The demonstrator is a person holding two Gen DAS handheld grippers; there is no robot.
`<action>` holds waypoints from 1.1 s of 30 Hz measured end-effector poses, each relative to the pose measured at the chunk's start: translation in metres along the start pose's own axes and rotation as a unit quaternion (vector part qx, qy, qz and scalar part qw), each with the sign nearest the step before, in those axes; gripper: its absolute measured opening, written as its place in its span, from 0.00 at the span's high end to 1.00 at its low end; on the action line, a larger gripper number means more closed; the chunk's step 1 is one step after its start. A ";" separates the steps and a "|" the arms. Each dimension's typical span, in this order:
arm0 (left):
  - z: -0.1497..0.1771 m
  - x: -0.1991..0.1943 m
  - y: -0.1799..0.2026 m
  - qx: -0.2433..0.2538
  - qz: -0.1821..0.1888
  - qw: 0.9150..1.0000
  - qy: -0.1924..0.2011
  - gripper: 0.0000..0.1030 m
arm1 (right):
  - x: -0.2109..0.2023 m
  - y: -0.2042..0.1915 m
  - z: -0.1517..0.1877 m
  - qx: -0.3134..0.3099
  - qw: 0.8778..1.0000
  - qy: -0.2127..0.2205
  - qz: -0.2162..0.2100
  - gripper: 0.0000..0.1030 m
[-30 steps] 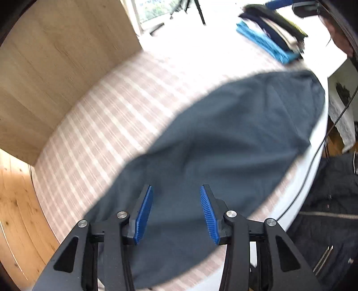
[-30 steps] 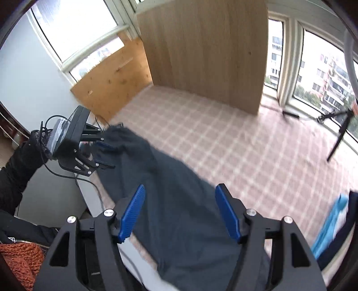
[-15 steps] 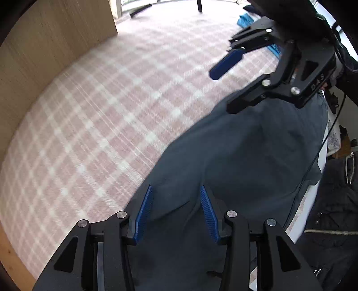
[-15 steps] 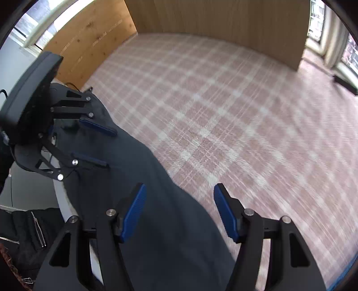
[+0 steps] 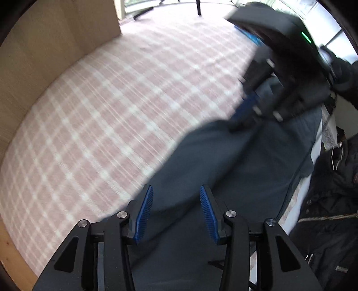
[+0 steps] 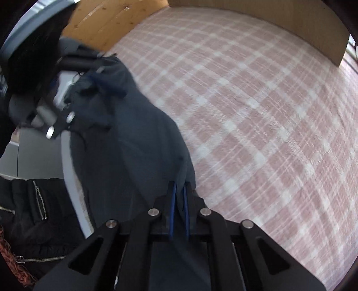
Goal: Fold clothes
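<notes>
A dark grey-blue garment point(image 5: 235, 167) lies spread along the near edge of a pink plaid cover point(image 5: 111, 112). My left gripper point(image 5: 176, 201) hangs just above one end of it, pointing steeply down. Its blue pads are open, with cloth below them and nothing pinched. In the right wrist view my right gripper point(image 6: 180, 190) is shut on a raised fold of the garment point(image 6: 134, 138). From the left wrist view the right gripper point(image 5: 240, 118) is blurred, low on the cloth. The right wrist view shows the left gripper point(image 6: 98, 82), blurred, at the garment's far end.
A light wooden panel point(image 5: 56, 44) borders the far side of the plaid cover point(image 6: 268, 112). A black zipped jacket point(image 5: 331, 212) on a person is close against the bed's white near edge point(image 6: 69, 167). A tripod leg point(image 5: 198, 6) stands far off.
The right gripper came down onto the garment and closed on a fold of it. The left gripper sank closer to the cloth with its jaws unchanged.
</notes>
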State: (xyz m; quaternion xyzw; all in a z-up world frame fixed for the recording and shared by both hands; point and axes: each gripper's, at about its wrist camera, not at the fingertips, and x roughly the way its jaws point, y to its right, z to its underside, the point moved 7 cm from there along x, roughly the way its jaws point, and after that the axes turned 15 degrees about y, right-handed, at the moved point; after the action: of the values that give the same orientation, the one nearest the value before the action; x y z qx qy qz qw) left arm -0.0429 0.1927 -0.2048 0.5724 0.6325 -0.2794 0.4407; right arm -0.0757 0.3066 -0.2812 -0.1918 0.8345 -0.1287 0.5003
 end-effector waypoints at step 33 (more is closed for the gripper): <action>0.072 0.012 0.074 -0.002 0.106 0.994 -0.036 0.65 | -0.004 -0.043 0.016 -0.005 1.000 0.002 0.011 0.82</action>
State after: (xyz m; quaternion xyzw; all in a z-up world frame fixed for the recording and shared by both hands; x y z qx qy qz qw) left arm 0.0467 0.1504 -0.2367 0.6251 0.5526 -0.2496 0.4915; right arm -0.0519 0.2691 -0.2680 -0.1843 0.8381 -0.1195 0.4993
